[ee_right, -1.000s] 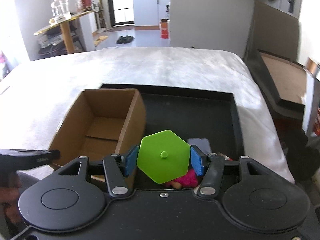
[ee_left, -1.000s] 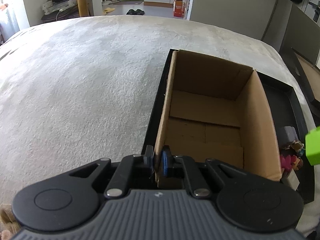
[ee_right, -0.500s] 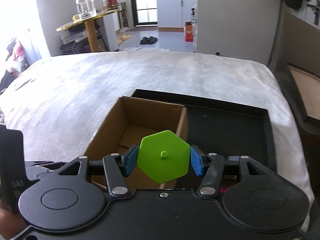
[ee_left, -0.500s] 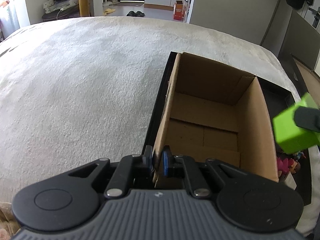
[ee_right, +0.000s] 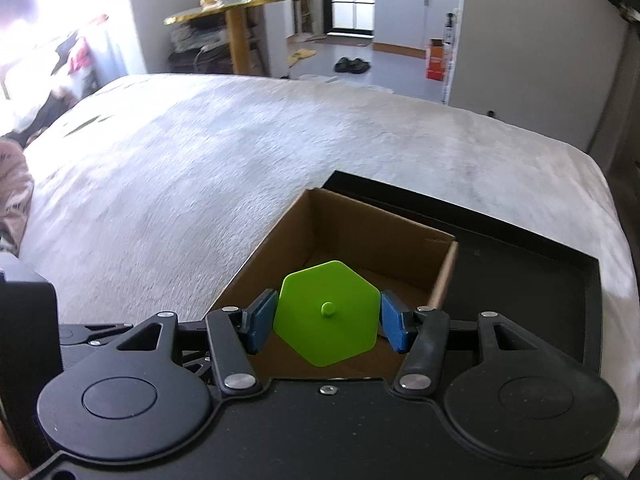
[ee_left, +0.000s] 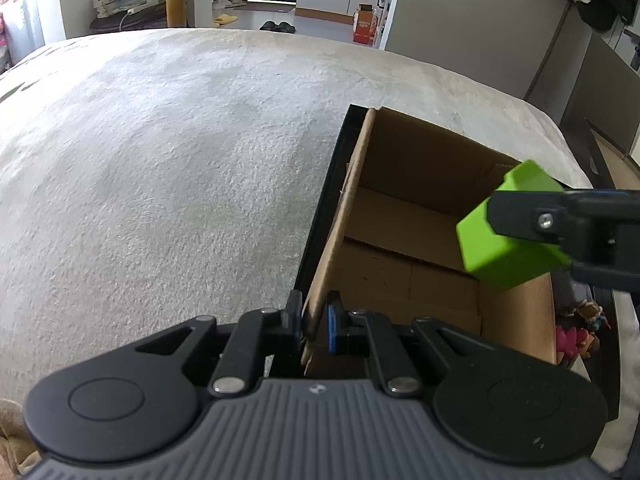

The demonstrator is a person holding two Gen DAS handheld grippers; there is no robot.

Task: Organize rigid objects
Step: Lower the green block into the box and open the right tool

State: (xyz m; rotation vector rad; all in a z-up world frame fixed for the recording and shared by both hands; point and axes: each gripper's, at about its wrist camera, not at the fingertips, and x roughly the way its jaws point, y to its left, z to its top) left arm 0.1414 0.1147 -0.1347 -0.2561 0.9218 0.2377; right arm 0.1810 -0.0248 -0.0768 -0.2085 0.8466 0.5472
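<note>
An open brown cardboard box (ee_left: 404, 236) stands in a black tray (ee_left: 320, 216) on a white fuzzy bed. My left gripper (ee_left: 314, 322) is shut on the box's near left wall, one pad on each side of the cardboard. My right gripper (ee_right: 327, 315) is shut on a bright green hexagonal block (ee_right: 327, 314), held over the open box (ee_right: 352, 240). In the left wrist view that green block (ee_left: 504, 236) hangs above the box's right side, clamped by the other gripper's fingers (ee_left: 532, 220). The box's floor shows bare.
Small toys, one pink (ee_left: 576, 338), lie in the tray right of the box. The black tray (ee_right: 520, 256) stretches right of the box. The white bed cover (ee_left: 160, 168) spreads left and behind. A framed board (ee_left: 612, 156) lies off the bed's right side.
My right gripper has carried the green block leftward from above the tray's toys to over the open box. The left gripper has kept its grip on the box wall.
</note>
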